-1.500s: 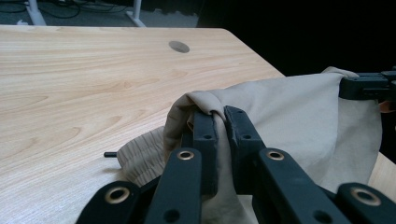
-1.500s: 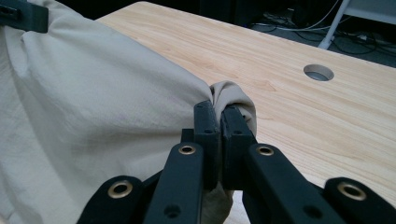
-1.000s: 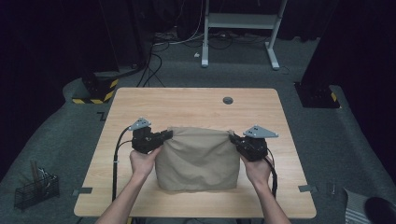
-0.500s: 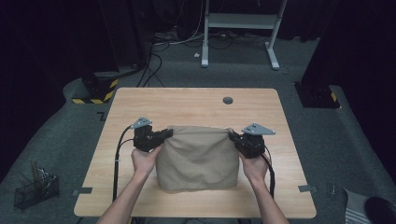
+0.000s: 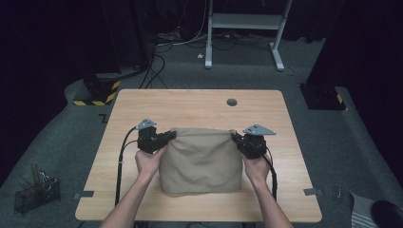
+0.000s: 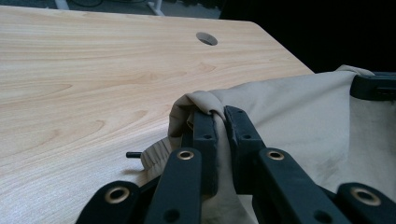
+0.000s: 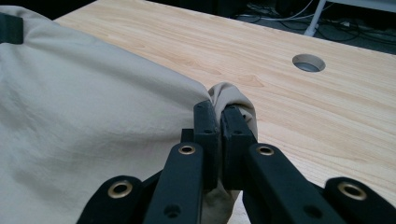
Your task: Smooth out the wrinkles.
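- Our left tongs are clamped on the far left corner of the beige cloth; in the left gripper view a bunched fold of the fabric sits pinched between the two jaws.
- Our right tongs are clamped on the far right corner in the same way, the fold rolled over the jaw tips in the right gripper view.
- The cloth lies on the tabletop, nearer our side than the round cable hole, its far edge stretched taut between the tongs.
- We judge the step to be folding or spreading the cloth by its far edge: to do it well we keep both corners level, move the two hands together at one pace and hold the edge tight so no slack forms.
- We should keep the grips firm, since each holds only a small fold.
- The cloth is plain, matte beige, soft, with light creases and rounded near corners.
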`<state>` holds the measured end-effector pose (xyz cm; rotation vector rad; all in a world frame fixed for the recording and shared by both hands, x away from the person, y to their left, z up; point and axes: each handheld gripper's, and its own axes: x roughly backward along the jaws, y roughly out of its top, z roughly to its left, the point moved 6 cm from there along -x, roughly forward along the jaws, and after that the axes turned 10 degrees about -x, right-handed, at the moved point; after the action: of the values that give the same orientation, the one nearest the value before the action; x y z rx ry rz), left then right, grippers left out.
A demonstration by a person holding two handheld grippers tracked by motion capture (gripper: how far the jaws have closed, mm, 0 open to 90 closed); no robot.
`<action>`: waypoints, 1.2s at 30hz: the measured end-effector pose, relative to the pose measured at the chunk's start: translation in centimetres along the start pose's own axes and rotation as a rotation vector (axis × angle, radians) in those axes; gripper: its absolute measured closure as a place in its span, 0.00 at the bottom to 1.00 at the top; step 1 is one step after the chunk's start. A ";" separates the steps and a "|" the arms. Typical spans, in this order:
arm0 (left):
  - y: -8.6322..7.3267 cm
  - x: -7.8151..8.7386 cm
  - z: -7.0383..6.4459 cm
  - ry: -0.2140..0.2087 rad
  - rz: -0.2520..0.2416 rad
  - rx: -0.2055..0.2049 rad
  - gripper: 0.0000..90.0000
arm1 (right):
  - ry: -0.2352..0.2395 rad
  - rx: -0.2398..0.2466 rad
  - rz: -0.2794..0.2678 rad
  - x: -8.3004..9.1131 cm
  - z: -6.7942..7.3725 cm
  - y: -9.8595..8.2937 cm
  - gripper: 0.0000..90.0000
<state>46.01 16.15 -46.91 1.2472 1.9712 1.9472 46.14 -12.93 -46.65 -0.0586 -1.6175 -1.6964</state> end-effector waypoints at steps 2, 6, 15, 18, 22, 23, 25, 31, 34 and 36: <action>0.0 -0.1 0.1 0.001 0.000 0.002 0.93 | -0.004 0.004 0.002 -0.2 -0.1 0.0 0.97; -0.1 -0.3 0.2 0.005 0.008 0.002 0.93 | -0.007 0.005 0.005 -0.4 -0.2 0.0 0.97; -0.3 -0.8 0.5 0.012 0.017 0.008 0.93 | -0.013 0.005 0.018 -1.0 -0.4 -0.1 0.97; -0.4 -1.0 0.6 0.015 0.020 0.008 0.93 | -0.017 -0.001 0.020 -1.2 -0.5 -0.2 0.97; -0.5 -1.1 0.7 0.021 0.023 0.003 0.93 | -0.023 -0.006 0.028 -1.4 -0.5 -0.3 0.97; -0.5 -1.1 0.7 0.022 0.023 0.000 0.93 | -0.023 -0.001 0.028 -1.4 -0.5 -0.3 0.97; -0.5 -1.2 0.7 0.025 0.026 -0.008 0.93 | -0.021 0.001 0.028 -1.4 -0.6 -0.3 0.97; -0.8 -1.6 1.0 0.028 0.034 -0.001 0.93 | -0.026 -0.008 0.036 -1.9 -0.7 -0.4 0.97; -0.8 -1.8 1.2 0.031 0.037 0.003 0.93 | -0.028 -0.008 0.042 -2.0 -0.8 -0.5 0.97; -0.9 -2.0 1.2 0.030 0.037 0.010 0.93 | -0.030 -0.007 0.044 -2.1 -0.9 -0.5 0.97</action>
<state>47.66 16.05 -48.80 1.2735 1.9884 1.9871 47.72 -12.76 -48.31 -0.1224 -1.6208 -1.6751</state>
